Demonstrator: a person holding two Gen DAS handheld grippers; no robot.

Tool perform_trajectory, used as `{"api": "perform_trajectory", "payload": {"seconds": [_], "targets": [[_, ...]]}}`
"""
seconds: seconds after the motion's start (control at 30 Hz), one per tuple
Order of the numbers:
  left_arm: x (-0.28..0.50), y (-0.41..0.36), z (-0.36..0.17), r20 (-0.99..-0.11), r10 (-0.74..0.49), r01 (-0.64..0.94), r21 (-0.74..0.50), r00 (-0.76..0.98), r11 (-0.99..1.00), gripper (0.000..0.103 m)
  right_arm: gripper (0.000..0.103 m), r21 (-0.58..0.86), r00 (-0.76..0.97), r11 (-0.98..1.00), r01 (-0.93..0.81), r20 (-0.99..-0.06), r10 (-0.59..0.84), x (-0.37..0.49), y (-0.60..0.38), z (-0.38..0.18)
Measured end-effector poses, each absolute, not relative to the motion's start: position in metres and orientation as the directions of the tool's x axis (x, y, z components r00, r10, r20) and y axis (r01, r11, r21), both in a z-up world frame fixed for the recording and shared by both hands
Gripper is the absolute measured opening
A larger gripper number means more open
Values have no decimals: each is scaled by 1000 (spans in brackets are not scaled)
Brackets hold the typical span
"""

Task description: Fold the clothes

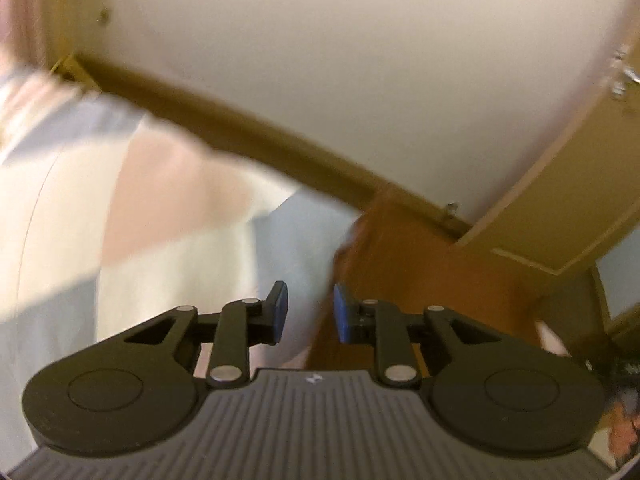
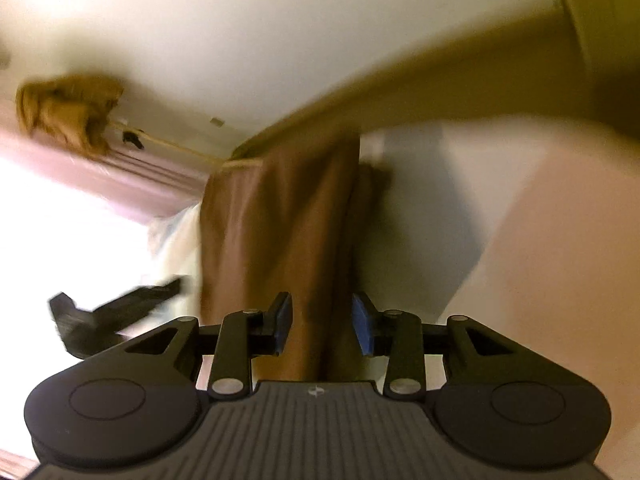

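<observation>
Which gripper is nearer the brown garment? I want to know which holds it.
Right. The brown garment runs between the right gripper jaws; the left gripper has it just beside its right jaw.

My left gripper [image 1: 308,312] and right gripper [image 2: 322,322] look alike: black linkage arms with silver rivets, round black hubs, a ribbed grey body bearing a small white logo, and blue pads [image 1: 280,308] on the jaws.

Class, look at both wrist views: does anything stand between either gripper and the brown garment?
Nothing visible does. The brown garment already runs between the right gripper's open pads, and its edge lies just past the open left gripper, with only the pastel patchwork fabric beside it.
</observation>
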State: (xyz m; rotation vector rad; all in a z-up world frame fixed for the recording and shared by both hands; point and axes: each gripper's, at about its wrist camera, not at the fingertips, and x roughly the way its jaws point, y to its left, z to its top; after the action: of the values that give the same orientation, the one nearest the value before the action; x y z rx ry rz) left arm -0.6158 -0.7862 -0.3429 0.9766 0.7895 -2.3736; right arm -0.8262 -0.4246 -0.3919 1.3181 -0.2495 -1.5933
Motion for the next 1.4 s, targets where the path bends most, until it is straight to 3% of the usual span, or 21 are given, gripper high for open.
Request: {"api": "perform_trajectory", "payload": {"seconds": [0.1,0.2,0.37,0.43,0.53,0.57,0.67,0.73,0.77,0.8,0.87,1.0,1.2,1.27,1.3,1.33,1.4], "targets": [[-646,-777,-329,-707,-176,524,-311,-685,-793,20,37,532,10,-399,747,-609,-793,-841,-428,-369],[-679,-771,-353,-724,-142,502,-310,-675,-807,21,38,429,27,-282,858,-587,-809,-853,-449,-366],[-683,-802,-371,-702,-123,557,-433,-701,-709,38,39,507,175,-184,842,-579,-796,-878,-463,-383],[-685,-806,-374,-700,-142,561,-416,-700,-716,56,41,553,210,-177,814,-564,-798,-885,-459,-388],[-692,-813,-376,-722,-144,560,-378,-676,-737,59,47,598,221,-190,779,-544,-809,-898,-451,-395],[-694,-817,-377,-728,-132,553,-376,-673,-744,57,50,612,226,-194,767,-540,-810,-900,-462,-397],[-704,-814,-377,-735,-118,507,-333,-668,-795,35,50,630,239,-203,749,-543,-805,-898,-490,-404],[-712,-806,-377,-733,-141,476,-272,-666,-837,2,50,629,244,-204,750,-550,-799,-890,-500,-405],[-711,-803,-376,-725,-158,473,-253,-670,-844,2,47,631,249,-204,749,-552,-796,-888,-503,-407],[-706,-801,-373,-715,-176,481,-247,-676,-841,2,31,636,253,-204,744,-550,-796,-885,-514,-410],[-696,-802,-375,-702,-229,523,-235,-674,-819,2,13,658,253,-216,721,-541,-802,-885,-525,-414],[-693,-808,-401,-733,-241,563,-227,-636,-795,3,7,774,265,-308,553,-514,-816,-896,-529,-432],[-707,-818,-419,-755,-301,630,-185,-582,-755,10,8,843,234,-479,244,-531,-815,-910,-512,-461],[-703,-822,-410,-757,-376,693,-137,-534,-708,0,13,819,208,-500,282,-561,-801,-909,-511,-450],[-696,-824,-402,-751,-384,712,-160,-537,-684,1,28,796,189,-517,314,-586,-788,-908,-509,-442],[-687,-822,-392,-739,-376,708,-189,-559,-680,0,33,767,157,-530,361,-610,-776,-906,-507,-431],[-669,-807,-367,-710,-352,664,-217,-610,-715,0,33,680,55,-543,492,-647,-761,-897,-504,-406]]}}
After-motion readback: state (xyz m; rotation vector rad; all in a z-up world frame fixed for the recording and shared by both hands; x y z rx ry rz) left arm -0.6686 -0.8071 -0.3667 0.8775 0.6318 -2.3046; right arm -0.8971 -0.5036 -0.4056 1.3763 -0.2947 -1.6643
